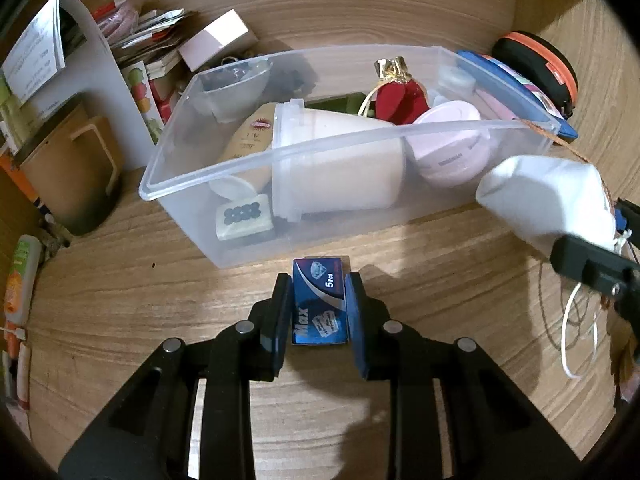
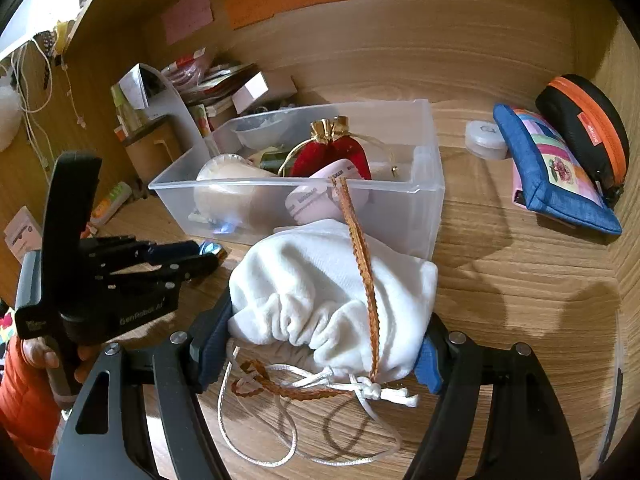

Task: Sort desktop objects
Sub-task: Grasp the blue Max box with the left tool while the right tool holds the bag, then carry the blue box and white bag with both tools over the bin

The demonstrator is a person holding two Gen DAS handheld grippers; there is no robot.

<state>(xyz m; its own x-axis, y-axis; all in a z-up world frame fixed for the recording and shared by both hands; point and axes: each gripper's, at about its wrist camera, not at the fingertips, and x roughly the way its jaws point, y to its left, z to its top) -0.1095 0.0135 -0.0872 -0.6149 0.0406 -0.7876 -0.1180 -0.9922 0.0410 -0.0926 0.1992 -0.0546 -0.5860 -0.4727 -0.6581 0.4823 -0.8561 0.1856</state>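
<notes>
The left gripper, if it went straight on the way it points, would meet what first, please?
Most likely the clear plastic bin: its near wall stands just beyond the small blue box held in the left gripper, though the remaining gap is hard to judge.

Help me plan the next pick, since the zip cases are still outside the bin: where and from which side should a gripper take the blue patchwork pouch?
Judging by its pose, grip the blue patchwork pouch across its thin flat body, coming from above at the near blue edge. It leans on the orange-zip case, so the far side is blocked.
</notes>
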